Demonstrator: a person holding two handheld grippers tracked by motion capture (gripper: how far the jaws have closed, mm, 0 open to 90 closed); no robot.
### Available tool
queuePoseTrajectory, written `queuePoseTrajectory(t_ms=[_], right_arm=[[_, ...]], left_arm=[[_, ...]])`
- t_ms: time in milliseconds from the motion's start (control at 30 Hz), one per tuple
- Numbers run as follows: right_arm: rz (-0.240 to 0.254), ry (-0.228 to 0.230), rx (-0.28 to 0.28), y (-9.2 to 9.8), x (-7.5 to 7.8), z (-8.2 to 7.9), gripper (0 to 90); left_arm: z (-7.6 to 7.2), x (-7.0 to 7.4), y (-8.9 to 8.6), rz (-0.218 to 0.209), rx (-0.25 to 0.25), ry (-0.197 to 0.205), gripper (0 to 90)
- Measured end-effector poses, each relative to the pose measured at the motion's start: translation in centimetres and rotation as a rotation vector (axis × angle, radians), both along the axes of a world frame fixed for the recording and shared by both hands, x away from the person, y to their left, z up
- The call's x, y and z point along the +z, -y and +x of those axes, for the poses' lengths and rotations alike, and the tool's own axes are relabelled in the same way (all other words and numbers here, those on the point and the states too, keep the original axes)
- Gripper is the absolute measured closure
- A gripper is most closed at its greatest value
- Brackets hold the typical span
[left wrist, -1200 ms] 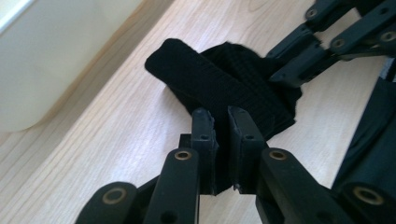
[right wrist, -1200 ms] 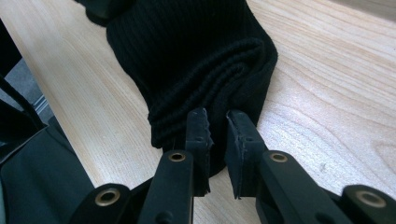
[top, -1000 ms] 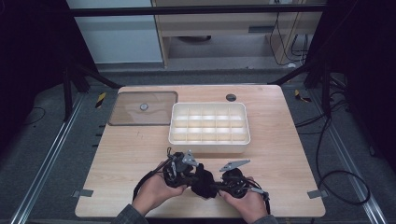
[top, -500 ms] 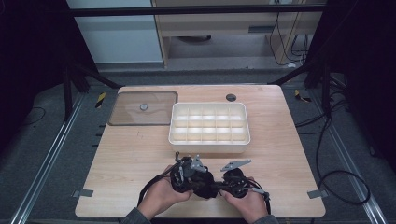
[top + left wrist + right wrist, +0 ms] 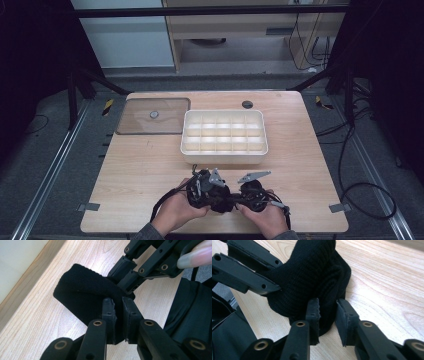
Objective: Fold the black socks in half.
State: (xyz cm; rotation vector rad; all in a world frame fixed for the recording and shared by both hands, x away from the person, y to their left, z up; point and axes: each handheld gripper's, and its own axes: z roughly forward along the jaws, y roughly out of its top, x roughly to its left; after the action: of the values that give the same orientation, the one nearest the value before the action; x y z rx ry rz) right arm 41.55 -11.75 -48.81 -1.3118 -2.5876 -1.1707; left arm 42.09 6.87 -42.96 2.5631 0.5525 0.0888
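Near the front edge of the wooden table (image 5: 150,170), between the person's two hands, a black knitted cloth (image 5: 85,292) is bunched up just above the tabletop, and both grippers meet on it. From the left gripper view, the left gripper (image 5: 119,302) has its jaws pressed almost together on a fold at the near edge of the cloth, with only a thin strip of fabric between the pads; the rest of the cloth bulges away beyond the tips. From the right gripper view, the right gripper (image 5: 327,305) has a ribbed fold of the same cloth between its jaws. These jaws have just been opening, and a sliver of gap shows between the far pad and the fabric, so the grip looks loosened rather than tight. Seen from the high view, the left hand (image 5: 175,212) and right hand (image 5: 265,217) come in from the bottom edge, close together, each wrapped round its gripper body, with the two grippers pointing inward at each other. Farther back on the table sits a white compartment tray (image 5: 224,156), well apart from the cloth, with a clear lid (image 5: 150,127) lying flat to its left.
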Motion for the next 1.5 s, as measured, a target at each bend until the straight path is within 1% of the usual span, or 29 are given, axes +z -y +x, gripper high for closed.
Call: queuePoseTrajectory(t_ms=[100, 200, 533, 700, 867, 967, 1000, 1067, 1167, 1300, 1400, 1500], right_arm=[[-0.004, 0.006, -0.006, 0.2, 0.1, 0.0, 68.1], [-0.003, 0.009, -0.008, 0.3, 0.2, 0.0, 67.2], [0.016, 0.021, -0.029, 1.1, 0.6, 0.1, 70.1], [0.008, 0.026, -0.024, 1.1, 0.8, 0.5, 70.0], [0.010, 0.015, -0.013, 0.8, 0.7, 0.7, 82.2], [0.013, 0.009, -0.011, 0.8, 0.6, 0.7, 84.1], [0.023, 0.009, -0.007, 0.9, 0.4, 0.7, 85.2], [0.024, 0.006, -0.010, 1.0, 0.3, 0.7, 85.6], [0.031, 0.000, -0.013, 1.0, 0.0, 0.7, 85.7], [0.032, 0.000, -0.017, 1.1, -0.2, 0.7, 85.1], [0.039, -0.003, -0.024, 1.3, -0.2, 0.7, 81.5], [0.044, 0.004, -0.032, 1.8, 0.0, 0.6, 74.8]], left_arm=[[0.0, 0.0, 0.1, 0.002, 0.000, -0.001, 81.0], [0.1, -0.1, 0.2, 0.003, 0.000, 0.000, 80.9], [0.1, -0.3, 0.3, 0.005, -0.001, -0.006, 80.7], [0.1, -0.5, 0.5, 0.004, 0.002, -0.006, 80.6], [0.1, -0.5, 0.7, 0.006, -0.002, -0.010, 80.6], [0.0, -0.4, 0.8, 0.001, -0.009, -0.014, 80.5], [-0.1, -0.4, 1.0, 0.002, -0.014, -0.009, 80.4], [-0.2, -0.4, 1.2, 0.000, -0.019, -0.009, 80.2], [-0.2, -0.5, 1.5, -0.009, -0.021, -0.014, 80.0], [-0.2, -0.5, 1.8, -0.009, -0.024, -0.017, 78.9], [-0.3, -0.5, 1.9, -0.015, -0.022, -0.020, 78.6], [-0.3, -0.5, 1.9, -0.008, -0.022, -0.021, 78.5]])
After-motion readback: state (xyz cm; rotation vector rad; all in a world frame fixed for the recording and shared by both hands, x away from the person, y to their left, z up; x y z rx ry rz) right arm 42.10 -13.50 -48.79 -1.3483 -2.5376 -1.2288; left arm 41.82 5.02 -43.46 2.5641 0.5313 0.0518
